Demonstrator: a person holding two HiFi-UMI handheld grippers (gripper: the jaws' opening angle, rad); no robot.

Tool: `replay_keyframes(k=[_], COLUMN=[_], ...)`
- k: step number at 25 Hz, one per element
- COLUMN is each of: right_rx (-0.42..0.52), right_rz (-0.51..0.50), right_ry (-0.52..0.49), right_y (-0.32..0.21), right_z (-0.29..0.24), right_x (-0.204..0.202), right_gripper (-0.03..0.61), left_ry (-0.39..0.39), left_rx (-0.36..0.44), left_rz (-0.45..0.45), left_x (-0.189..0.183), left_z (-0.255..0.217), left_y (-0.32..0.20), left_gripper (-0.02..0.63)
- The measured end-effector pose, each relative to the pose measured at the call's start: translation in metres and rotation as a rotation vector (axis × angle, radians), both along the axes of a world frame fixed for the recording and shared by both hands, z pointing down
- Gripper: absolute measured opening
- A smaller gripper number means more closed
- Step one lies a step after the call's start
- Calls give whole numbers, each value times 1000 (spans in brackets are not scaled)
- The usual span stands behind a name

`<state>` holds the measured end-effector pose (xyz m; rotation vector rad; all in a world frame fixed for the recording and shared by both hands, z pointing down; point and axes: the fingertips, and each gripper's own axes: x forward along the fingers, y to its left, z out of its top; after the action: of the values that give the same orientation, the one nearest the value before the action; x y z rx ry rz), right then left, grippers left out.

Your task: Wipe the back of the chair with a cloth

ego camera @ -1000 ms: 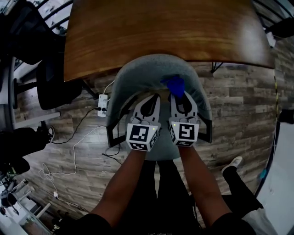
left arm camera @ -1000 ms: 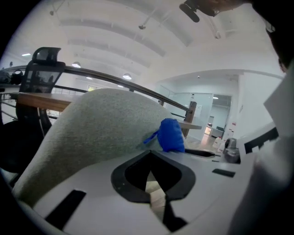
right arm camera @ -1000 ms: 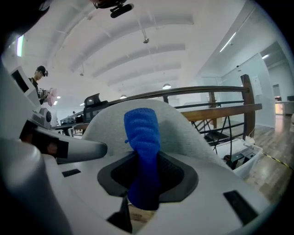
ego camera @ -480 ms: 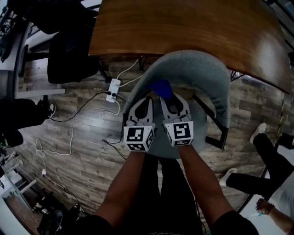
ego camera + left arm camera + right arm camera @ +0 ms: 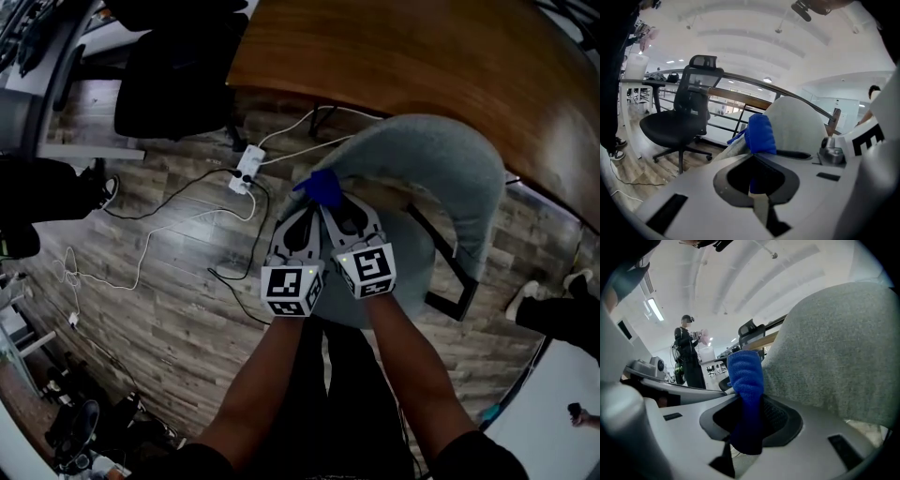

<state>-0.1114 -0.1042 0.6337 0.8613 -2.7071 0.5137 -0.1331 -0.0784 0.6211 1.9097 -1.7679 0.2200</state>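
Note:
The grey upholstered chair (image 5: pixel 427 155) stands by the table, its curved back facing me. A blue cloth (image 5: pixel 323 186) rests against the left end of that back. My right gripper (image 5: pixel 332 202) is shut on the cloth; in the right gripper view the cloth (image 5: pixel 745 376) runs up between the jaws beside the grey back (image 5: pixel 839 352). My left gripper (image 5: pixel 312 210) sits close alongside, shut. In the left gripper view the cloth (image 5: pixel 760 133) bulges just past my left gripper (image 5: pixel 754 158), with the chair back (image 5: pixel 797 124) behind it.
A brown wooden table (image 5: pixel 422 56) lies beyond the chair. A white power strip (image 5: pixel 248 169) and loose cables lie on the plank floor to the left. A black office chair (image 5: pixel 178 84) stands at the far left. A person (image 5: pixel 689 359) stands farther off; someone's feet (image 5: pixel 553 309) are at the right.
Both grippers and the cloth have moved left along the chair back, from near its middle to its left end. The two grippers have drawn closer together.

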Motion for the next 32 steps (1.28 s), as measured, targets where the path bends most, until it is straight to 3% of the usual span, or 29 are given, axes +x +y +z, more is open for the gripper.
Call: replay_keyframes(k=[10, 23, 32], right_rx=[7, 4, 9], right_rz=[11, 200, 319], right_ry=[3, 18, 23], right_y=[-14, -58, -75], right_z=[14, 30, 37], right_x=[-5, 45, 77], right_gripper=[110, 110, 110], left_ry=[-4, -21, -8], left_rx=[4, 6, 23], left_rz=[-3, 121, 241], left_x=[2, 32, 72], left_z=[6, 8, 9], left_y=[-5, -27, -53], left_gripper=[6, 6, 6])
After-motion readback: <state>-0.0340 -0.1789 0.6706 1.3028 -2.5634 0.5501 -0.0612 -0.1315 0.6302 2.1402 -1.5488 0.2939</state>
